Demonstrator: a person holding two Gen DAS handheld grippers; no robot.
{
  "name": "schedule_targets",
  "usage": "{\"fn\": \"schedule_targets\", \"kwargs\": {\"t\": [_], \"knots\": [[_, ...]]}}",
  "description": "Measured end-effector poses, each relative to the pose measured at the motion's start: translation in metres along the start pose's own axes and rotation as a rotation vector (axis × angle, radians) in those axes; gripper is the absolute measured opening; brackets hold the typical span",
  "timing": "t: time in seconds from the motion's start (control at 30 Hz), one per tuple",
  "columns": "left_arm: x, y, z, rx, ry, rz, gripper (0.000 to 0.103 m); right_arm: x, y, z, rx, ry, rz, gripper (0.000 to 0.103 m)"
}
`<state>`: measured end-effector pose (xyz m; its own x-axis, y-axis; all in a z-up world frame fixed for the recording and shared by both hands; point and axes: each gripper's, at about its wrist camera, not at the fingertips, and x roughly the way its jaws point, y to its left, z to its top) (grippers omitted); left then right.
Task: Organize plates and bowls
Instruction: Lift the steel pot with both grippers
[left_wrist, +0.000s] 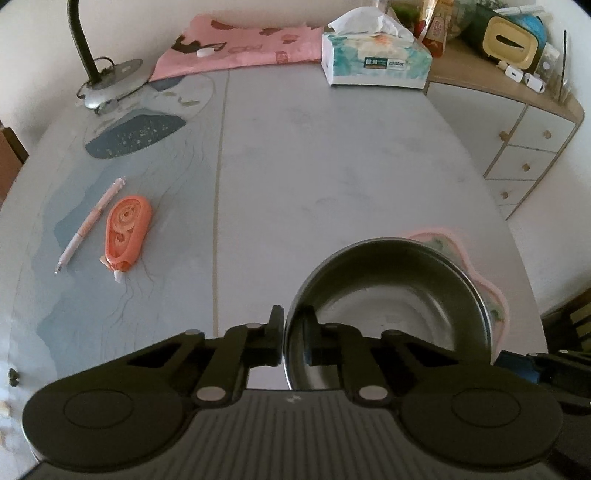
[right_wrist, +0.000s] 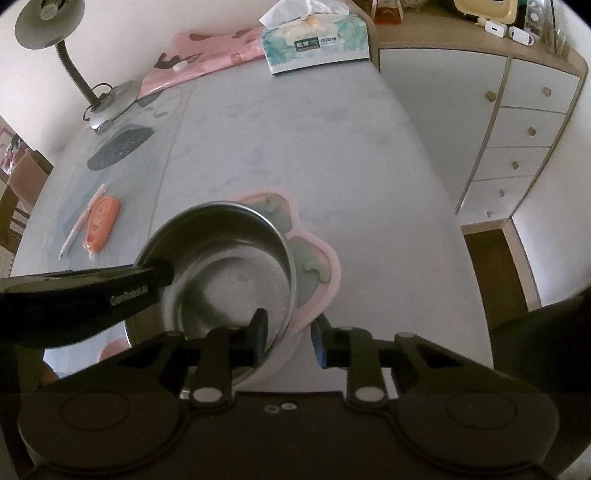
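A steel bowl stands on a pink flower-shaped plate near the table's front edge. My left gripper is shut on the bowl's left rim, one finger outside and one inside. In the right wrist view it reaches in from the left, its tip at the rim. My right gripper straddles the bowl's near-right wall. One finger is inside the bowl and the other is outside, over the plate's edge. A strip of pink shows between the outer pad and the wall, so whether the pads press is unclear.
On the table's left lie a pen and an orange tape dispenser. At the back are a desk lamp, a pink cloth and a tissue box. A cabinet with drawers stands to the right.
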<state>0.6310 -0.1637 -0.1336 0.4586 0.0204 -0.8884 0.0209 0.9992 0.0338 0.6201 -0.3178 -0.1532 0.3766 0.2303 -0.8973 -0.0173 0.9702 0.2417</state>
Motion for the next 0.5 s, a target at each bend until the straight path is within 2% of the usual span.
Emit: {"fn": "schedule_targets", "kwargs": {"t": [0.17,0.5], "knots": [[-0.003,-0.002,0.002,-0.019,0.006,0.017,0.009,0.001,0.001,-0.001,0.028,-0.016,-0.017,0.021],[-0.047,-0.002,0.015,0.005,-0.064,0.035,0.008,-0.029,0.002,0.008,0.054,-0.085,0.012,0.019]]}}
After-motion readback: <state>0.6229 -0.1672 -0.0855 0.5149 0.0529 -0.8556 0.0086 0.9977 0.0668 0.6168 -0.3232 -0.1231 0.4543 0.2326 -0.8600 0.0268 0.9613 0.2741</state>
